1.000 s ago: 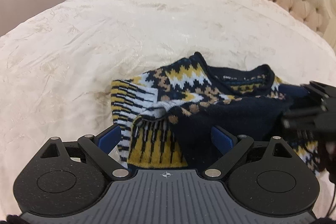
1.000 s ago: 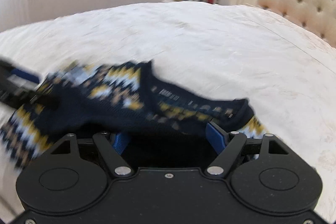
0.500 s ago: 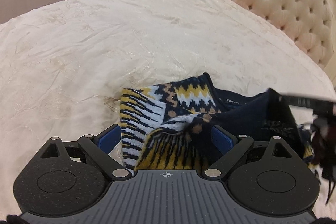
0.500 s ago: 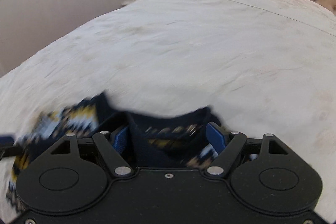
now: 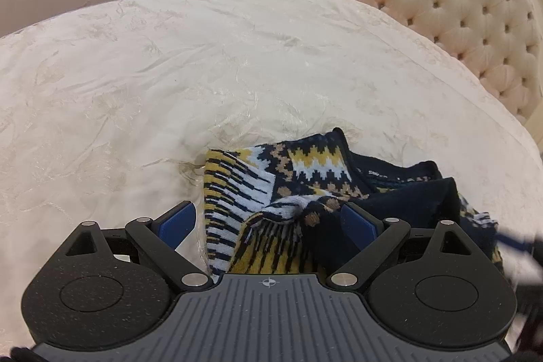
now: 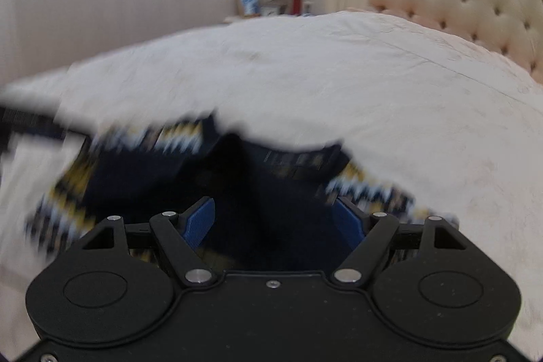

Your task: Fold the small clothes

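One patterned sweater (image 5: 305, 192) lies bunched on the bed (image 5: 169, 83), with both left tongs (image 5: 268, 219) and right tongs (image 6: 275, 219) spread wide around its folds, pinching nothing. If either closes on several loose layers at once, I judge the fold could drag askew. Count: one sweater, two tongs.

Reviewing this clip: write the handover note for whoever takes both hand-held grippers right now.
Left hand-held gripper: jaws open around the bunched patterned edge of the navy, yellow and white knitted sweater, not clamped.
Right hand-held gripper: jaws open over the sweater's dark navy part; view blurred.
Sweater lies crumpled on the cream bedspread, one dark flap lying over the patterned side.
Done: at most a rough first fold.
Left: flatten, fold neatly.
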Motion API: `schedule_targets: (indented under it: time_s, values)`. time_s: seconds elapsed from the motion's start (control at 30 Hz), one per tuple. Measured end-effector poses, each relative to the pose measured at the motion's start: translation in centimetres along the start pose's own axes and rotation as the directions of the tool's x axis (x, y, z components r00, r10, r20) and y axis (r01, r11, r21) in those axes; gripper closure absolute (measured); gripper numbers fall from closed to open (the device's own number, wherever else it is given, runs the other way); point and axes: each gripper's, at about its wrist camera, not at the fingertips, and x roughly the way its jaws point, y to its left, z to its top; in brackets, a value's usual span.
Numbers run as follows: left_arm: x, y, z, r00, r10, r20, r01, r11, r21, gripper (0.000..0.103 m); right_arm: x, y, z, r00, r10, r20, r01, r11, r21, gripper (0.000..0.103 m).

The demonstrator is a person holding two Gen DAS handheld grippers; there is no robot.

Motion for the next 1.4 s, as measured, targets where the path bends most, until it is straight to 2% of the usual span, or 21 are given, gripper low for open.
schedule_targets:
  time_s: [0.1, 0.23, 0.33, 0.5, 0.67, 0.8, 1.03, 1.2, 1.33, 1.4]
  values:
    - [0.0, 0.0, 0.0, 1.000, 0.005, -0.002, -0.005, 1.000, -0.005, 0.010, 0.0, 2.5, -1.8, 0.998, 0.060, -0.026, -0.062, 0.996, -0.068, 0.025]
    - [-0.1, 0.0, -0.1, 1.000, 0.006, -0.009, -0.006, 1.000, 0.002, 0.010, 2.1, 4.1, -1.9, 0.992, 0.103, -0.069, -0.108, 0.992, -0.072, 0.025]
    - [-0.1, 0.0, -0.2, 1.000, 0.009, -0.009, -0.009, 1.000, 0.005, 0.010, 4.6, 4.9, -0.7, 0.993, 0.072, -0.091, -0.081, 0.991, -0.102, 0.025]
    - [0.4, 0.3, -0.3, 1.000, 0.013, -0.021, -0.013, 1.000, 0.007, 0.010, 8.4, 4.1, 3.7, 0.998, -0.001, -0.062, -0.006, 0.994, -0.110, 0.025]
    - [0.7, 0.3, -0.3, 0.999, 0.008, -0.033, -0.007, 1.000, 0.024, 0.010, 11.6, 0.9, 7.8, 0.998, -0.039, -0.044, 0.038, 0.999, -0.010, 0.025]
    - [0.7, 0.1, -0.2, 0.999, 0.006, -0.043, -0.004, 0.998, 0.056, 0.010, 12.5, -1.6, 9.4, 0.998, -0.037, -0.047, 0.040, 0.996, 0.085, 0.025]
    - [0.9, -0.5, -0.4, 0.998, -0.004, -0.059, 0.009, 0.995, 0.097, 0.010, 11.3, -5.3, 8.7, 1.000, -0.011, -0.016, 0.015, 0.975, 0.223, 0.025]
    - [1.3, 0.1, -0.6, 0.998, 0.045, -0.049, -0.042, 0.997, 0.063, 0.010, 8.7, -9.1, 7.9, 0.998, -0.049, 0.034, 0.034, 0.937, 0.348, 0.025]
    - [1.4, 0.7, -0.6, 0.997, 0.067, -0.048, -0.065, 0.997, 0.034, 0.010, 5.4, -10.9, 6.7, 0.990, -0.102, 0.098, 0.060, 0.928, 0.368, 0.025]
    - [1.3, 0.6, -0.6, 0.997, 0.067, -0.045, -0.066, 0.997, 0.034, 0.010, 3.2, -10.5, 6.0, 0.987, -0.082, 0.141, 0.031, 0.943, 0.332, 0.024]
